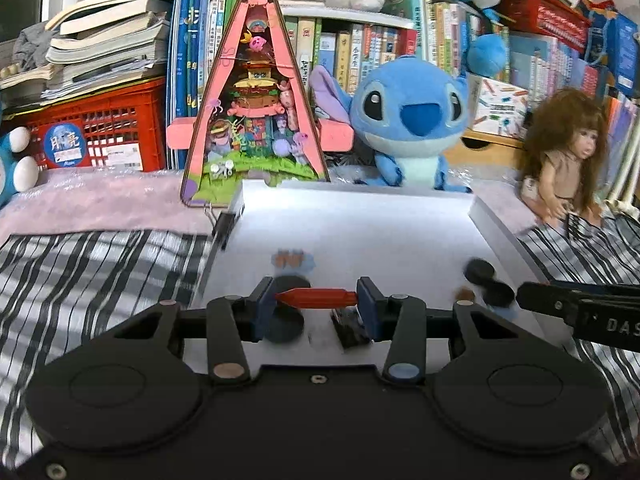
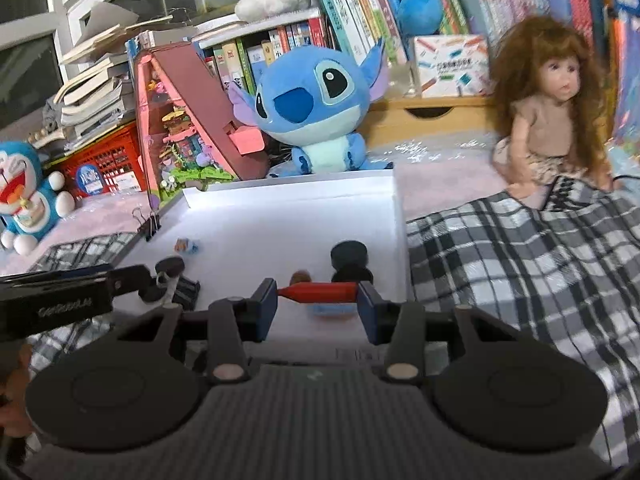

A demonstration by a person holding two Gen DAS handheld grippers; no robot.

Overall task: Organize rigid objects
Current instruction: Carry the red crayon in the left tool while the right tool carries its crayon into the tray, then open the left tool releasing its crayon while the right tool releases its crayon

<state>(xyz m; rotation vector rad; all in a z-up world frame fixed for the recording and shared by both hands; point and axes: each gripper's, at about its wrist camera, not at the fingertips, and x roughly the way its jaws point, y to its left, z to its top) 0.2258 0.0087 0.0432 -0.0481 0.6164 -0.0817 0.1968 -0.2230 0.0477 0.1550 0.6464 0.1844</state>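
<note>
The left gripper (image 1: 316, 300) squeezes one red crayon (image 1: 316, 298) end to end, and the right gripper (image 2: 318, 294) squeezes another red crayon (image 2: 318, 293) the same way, both over the white tray (image 2: 396, 216) with black discs (image 2: 349, 255).

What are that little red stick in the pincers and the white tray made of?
The red stick, clamped end to end in the left gripper, looks like matte wax or plastic, crayon-shaped with a tapered tip. The white tray seems to be smooth cardboard or thin plastic; I can't tell which.
</note>
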